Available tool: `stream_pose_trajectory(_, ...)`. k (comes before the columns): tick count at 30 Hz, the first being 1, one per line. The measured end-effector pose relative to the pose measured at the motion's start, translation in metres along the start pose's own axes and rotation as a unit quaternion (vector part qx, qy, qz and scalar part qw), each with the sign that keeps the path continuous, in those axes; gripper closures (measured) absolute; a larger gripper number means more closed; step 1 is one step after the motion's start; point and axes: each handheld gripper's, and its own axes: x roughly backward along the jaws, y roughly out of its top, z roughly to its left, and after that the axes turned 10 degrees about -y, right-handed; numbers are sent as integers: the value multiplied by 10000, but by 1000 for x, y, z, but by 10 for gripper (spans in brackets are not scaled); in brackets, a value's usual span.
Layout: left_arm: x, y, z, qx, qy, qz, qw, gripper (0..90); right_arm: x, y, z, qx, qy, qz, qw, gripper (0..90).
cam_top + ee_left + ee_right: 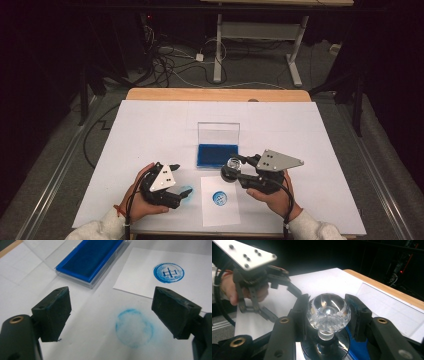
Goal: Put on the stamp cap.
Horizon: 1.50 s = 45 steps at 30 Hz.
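1. While the right gripper [239, 167] is clamping the stamp [231, 168] by its faceted glass knob [328, 312], the stamp is hovering between the ink pad [217, 154] and the paper [220, 210], at 12 o'clock from the blue print [220, 198].
2. Glass is looking slippery, hard and breakable; gripping the knob's widest girth seems safest.
3. The left gripper [176, 182] is standing open and empty at 9 o'clock of the paper, over a faint blue smudge [134, 328].

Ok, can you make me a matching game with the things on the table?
Things:
1. stamp
2. ink pad
3. paper
4. left gripper

States:
A. open, holding nothing
B. carries a sharp blue round print
C. held in the right gripper
D. lid up, behind the paper

Pairs: 1-C, 2-D, 3-B, 4-A
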Motion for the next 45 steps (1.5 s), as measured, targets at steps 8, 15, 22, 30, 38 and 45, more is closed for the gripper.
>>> stream_pose_trajectory(8,18,-18,4,198,233,-23,9995,159,5,-4,-14,-45,-247,105,9996,572)
stream_pose_trajectory(15,32,-31,6,328,435,-33,9985,159,8,-9,-29,-85,-533,205,9983,572)
stream_pose_trajectory(22,35,-36,6,389,576,34,9976,159,5,-16,-44,-202,-794,403,9958,572)
stream_pose_trajectory(30,37,-40,7,434,572,87,9974,159,-8,-24,-58,-345,-1011,624,9923,572)
stream_pose_trajectory(38,33,-39,8,410,503,77,9979,159,-26,-38,-73,-479,-1207,965,9868,571)
stream_pose_trajectory(45,31,-38,9,392,504,123,9979,160,-35,-46,-81,-557,-1296,1141,9834,571)
